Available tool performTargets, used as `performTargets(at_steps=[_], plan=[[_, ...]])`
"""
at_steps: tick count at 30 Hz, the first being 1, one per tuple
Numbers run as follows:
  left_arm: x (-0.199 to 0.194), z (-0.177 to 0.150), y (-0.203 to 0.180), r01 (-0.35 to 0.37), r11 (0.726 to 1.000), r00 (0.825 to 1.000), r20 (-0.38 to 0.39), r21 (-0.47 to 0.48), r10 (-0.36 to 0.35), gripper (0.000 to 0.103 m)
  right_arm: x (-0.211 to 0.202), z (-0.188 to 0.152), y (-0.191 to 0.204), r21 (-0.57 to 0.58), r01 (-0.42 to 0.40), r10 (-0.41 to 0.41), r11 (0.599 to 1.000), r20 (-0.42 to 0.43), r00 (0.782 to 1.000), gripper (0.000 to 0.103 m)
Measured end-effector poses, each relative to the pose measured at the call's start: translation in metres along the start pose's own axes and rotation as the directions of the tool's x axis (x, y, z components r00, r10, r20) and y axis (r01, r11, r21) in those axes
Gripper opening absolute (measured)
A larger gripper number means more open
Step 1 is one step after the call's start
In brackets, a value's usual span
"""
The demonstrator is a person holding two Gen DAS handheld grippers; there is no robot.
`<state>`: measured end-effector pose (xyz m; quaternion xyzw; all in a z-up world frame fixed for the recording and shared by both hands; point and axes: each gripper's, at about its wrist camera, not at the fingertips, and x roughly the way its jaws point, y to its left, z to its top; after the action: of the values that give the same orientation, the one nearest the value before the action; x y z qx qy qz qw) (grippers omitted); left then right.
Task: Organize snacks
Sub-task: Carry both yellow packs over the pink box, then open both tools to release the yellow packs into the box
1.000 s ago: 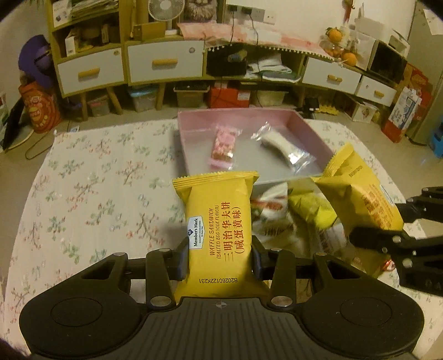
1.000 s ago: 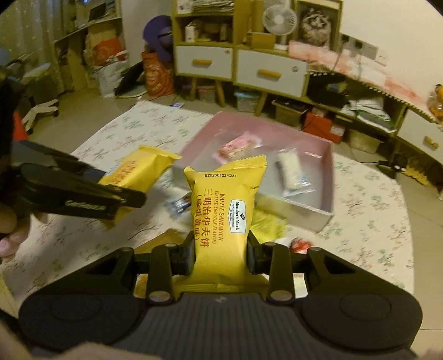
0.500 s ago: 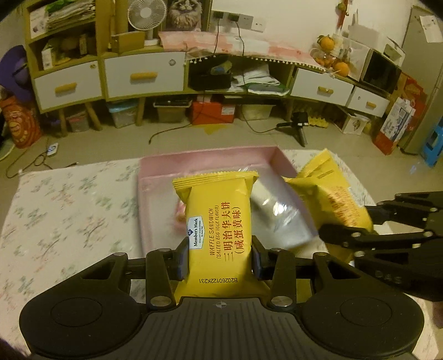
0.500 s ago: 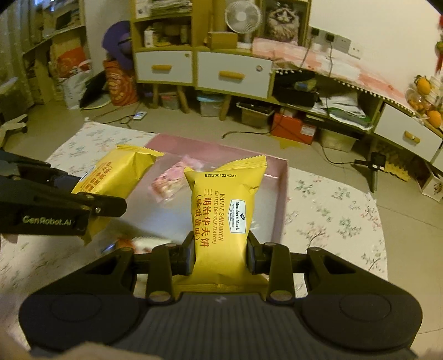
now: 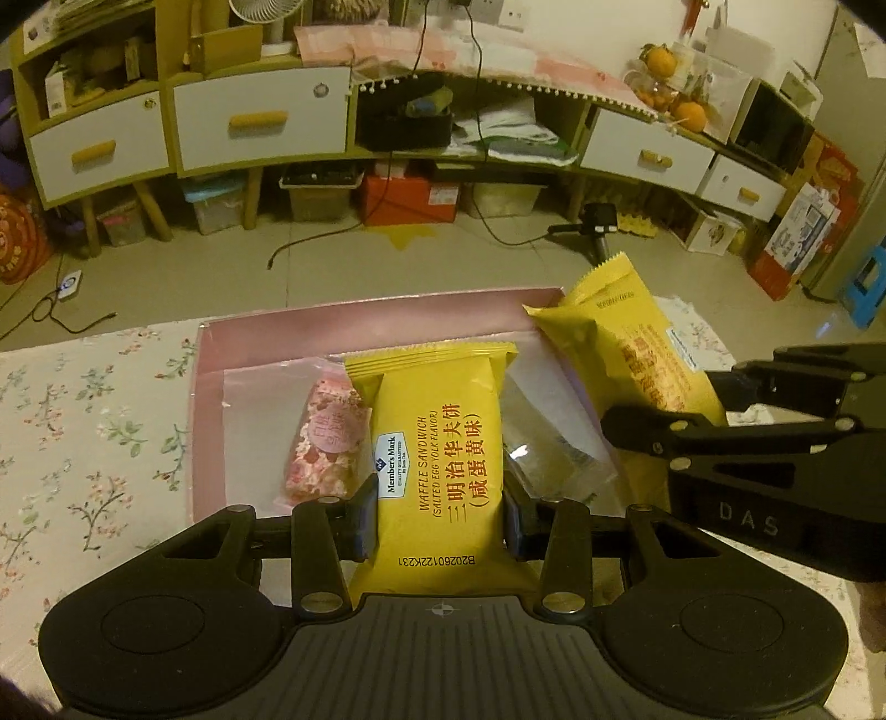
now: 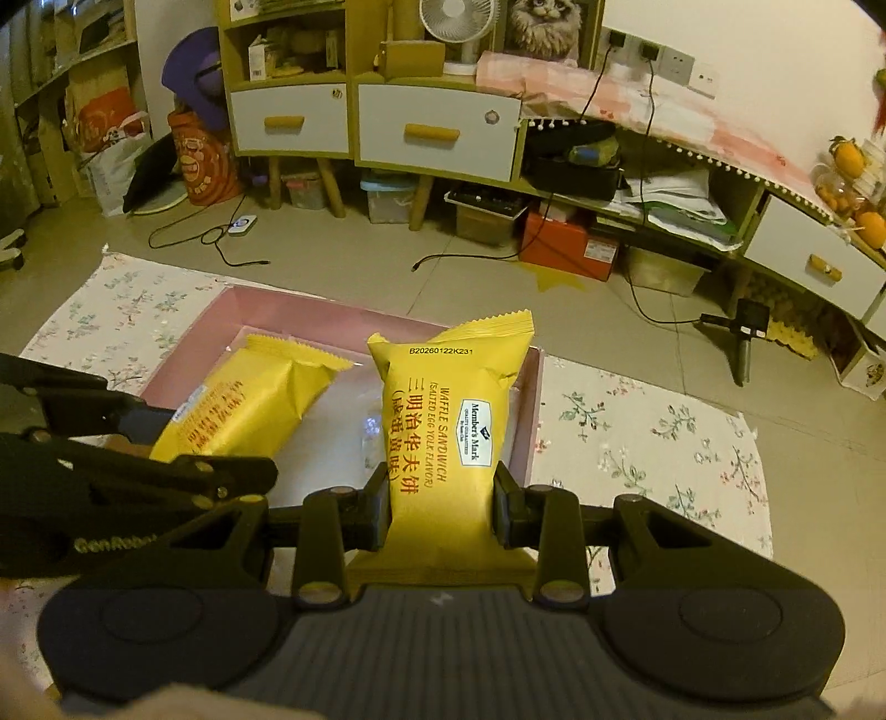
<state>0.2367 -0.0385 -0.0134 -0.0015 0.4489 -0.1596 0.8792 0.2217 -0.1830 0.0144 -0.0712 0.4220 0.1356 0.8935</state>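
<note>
A beige tiled floor (image 6: 343, 260) runs back to a long yellow-framed cabinet (image 5: 354, 158) on wooden legs, with white drawers (image 5: 260, 124) and yellow handles; black cables (image 5: 326, 238) trail over the tiles; plastic storage bins (image 6: 387, 202) and a red box (image 5: 407, 194) sit under the cabinet; a small white fan (image 6: 457, 27) and a cat picture (image 6: 545, 25) stand on top; oranges (image 5: 673, 105) rest at its right end; wall sockets (image 6: 659, 52) dot the pale wall (image 6: 775, 50); warm, dim light throughout.
</note>
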Motion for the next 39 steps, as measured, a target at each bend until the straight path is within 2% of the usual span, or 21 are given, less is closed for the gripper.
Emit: performTargets(at_steps=[9,15,17,19,25,31,39], plan=[[0.025,0.000,0.005,-0.028,1.000,0.999,-0.033,-0.003,0.028,0.040,0.020,0.000,-0.001,0.000,0.004,-0.004,1.000,-0.040,0.999,0.032],[0.033,-0.004,0.009,-0.033,0.999,0.999,-0.024,-0.013,0.032,0.041,0.028,0.000,-0.001,0.018,-0.007,0.008,1.000,-0.058,0.998,0.034],[0.033,-0.005,0.012,-0.031,0.999,0.999,-0.021,-0.023,0.030,0.042,0.028,0.000,-0.001,0.029,0.004,-0.002,1.000,-0.054,0.999,0.037],[0.033,-0.005,0.013,-0.027,0.999,1.000,-0.017,-0.033,0.027,0.051,0.025,0.001,-0.001,0.036,0.014,-0.012,0.999,-0.043,0.999,0.047],[0.024,-0.007,0.018,-0.033,0.998,0.999,-0.010,-0.047,0.032,0.069,0.011,0.002,-0.006,0.038,0.029,-0.028,0.999,-0.013,1.000,0.068],[0.009,-0.010,0.022,-0.023,0.996,1.000,-0.002,-0.083,0.022,0.075,-0.002,0.000,-0.005,0.036,0.042,-0.042,0.998,0.005,0.999,0.077],[-0.028,-0.022,0.024,-0.026,0.997,0.999,0.028,-0.069,0.028,0.081,-0.027,-0.008,0.003,0.012,0.053,-0.053,0.999,0.028,0.998,0.082]])
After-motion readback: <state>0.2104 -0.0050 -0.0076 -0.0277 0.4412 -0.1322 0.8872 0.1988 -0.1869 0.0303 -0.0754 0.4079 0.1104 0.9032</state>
